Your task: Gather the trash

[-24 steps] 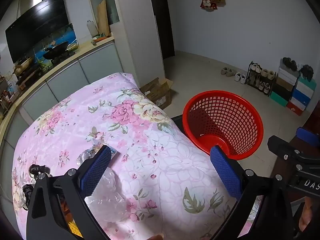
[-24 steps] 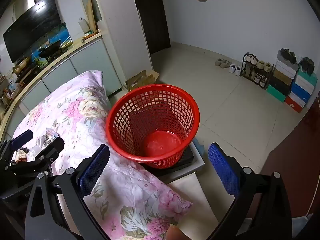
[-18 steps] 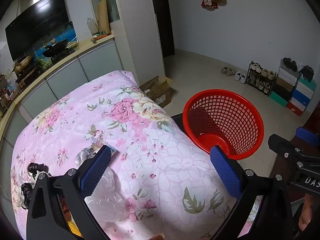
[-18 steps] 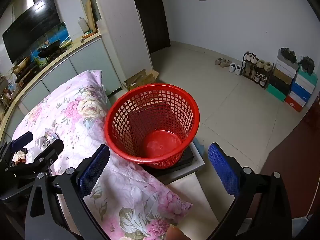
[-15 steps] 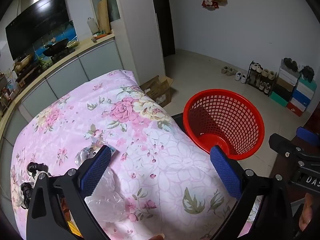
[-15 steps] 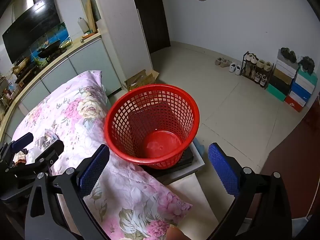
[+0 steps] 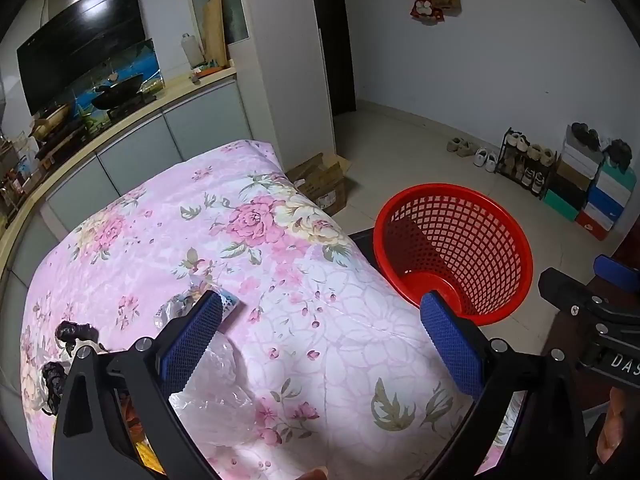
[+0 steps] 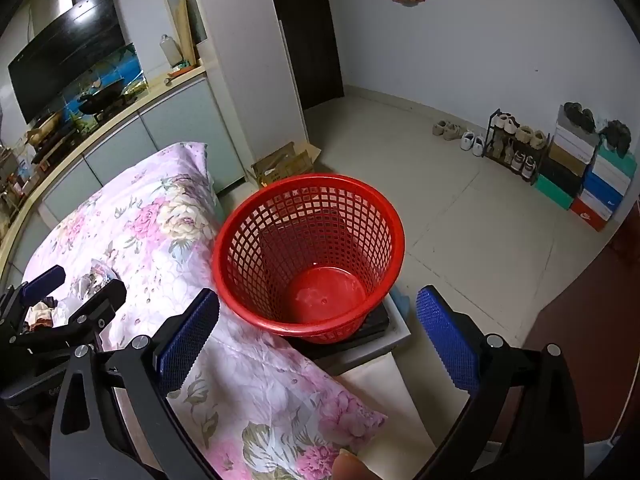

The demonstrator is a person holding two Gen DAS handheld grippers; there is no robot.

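Observation:
A red mesh basket (image 7: 456, 240) (image 8: 308, 248) stands off the right edge of a pink floral quilt (image 7: 240, 248) (image 8: 132, 240); nothing lies inside it. Trash lies on the quilt at lower left: a clear crumpled plastic bag (image 7: 216, 392), a small foil wrapper (image 7: 228, 306) and dark scraps (image 7: 72, 334). My left gripper (image 7: 320, 344) hovers open above the quilt, its left pad over the plastic bag. Over the basket's near rim, my right gripper (image 8: 318, 344) stands open and holds nothing. The right gripper's frame also shows at the left wrist view's right edge.
A kitchen counter (image 7: 120, 120) with a wok and a range hood runs behind the quilt. A cardboard box (image 7: 320, 184) sits on the tiled floor past the quilt. A shoe rack (image 8: 516, 148) and stacked shoe boxes (image 8: 592, 176) line the far wall.

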